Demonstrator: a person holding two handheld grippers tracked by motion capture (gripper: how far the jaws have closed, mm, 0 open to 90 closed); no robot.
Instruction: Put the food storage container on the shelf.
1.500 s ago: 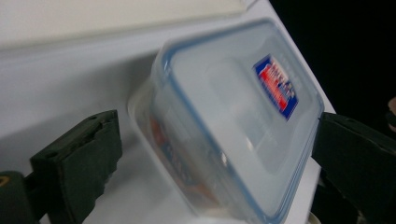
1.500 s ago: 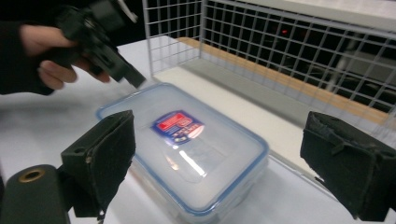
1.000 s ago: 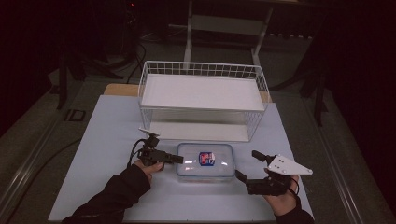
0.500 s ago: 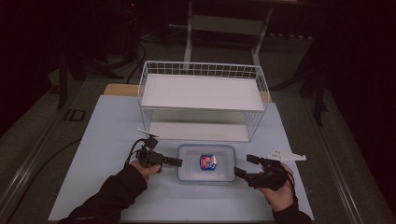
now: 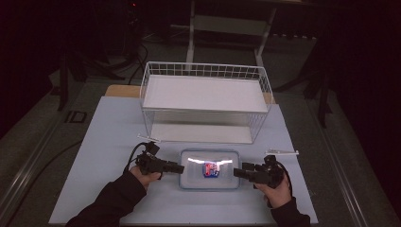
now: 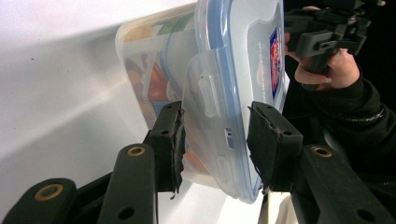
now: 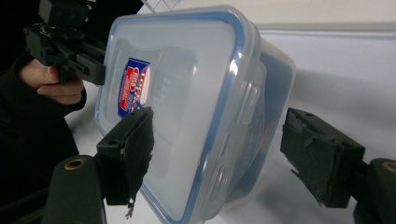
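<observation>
white table point(image 5: 108, 142), wire basket point(image 5: 204, 100), dark room

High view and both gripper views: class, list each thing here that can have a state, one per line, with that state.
Food box: lid on, side clips folded down, flat on the table.
Left gripper: jaws open, straddling the box's end clip.
Right gripper: jaws open wide, one over the lid, one beside the box wall.
Wire basket: upright on the table behind the box, nothing on its shelf.

container point(image 6: 224, 93) contents blurred, label point(image 5: 210, 169) unreadable
</observation>
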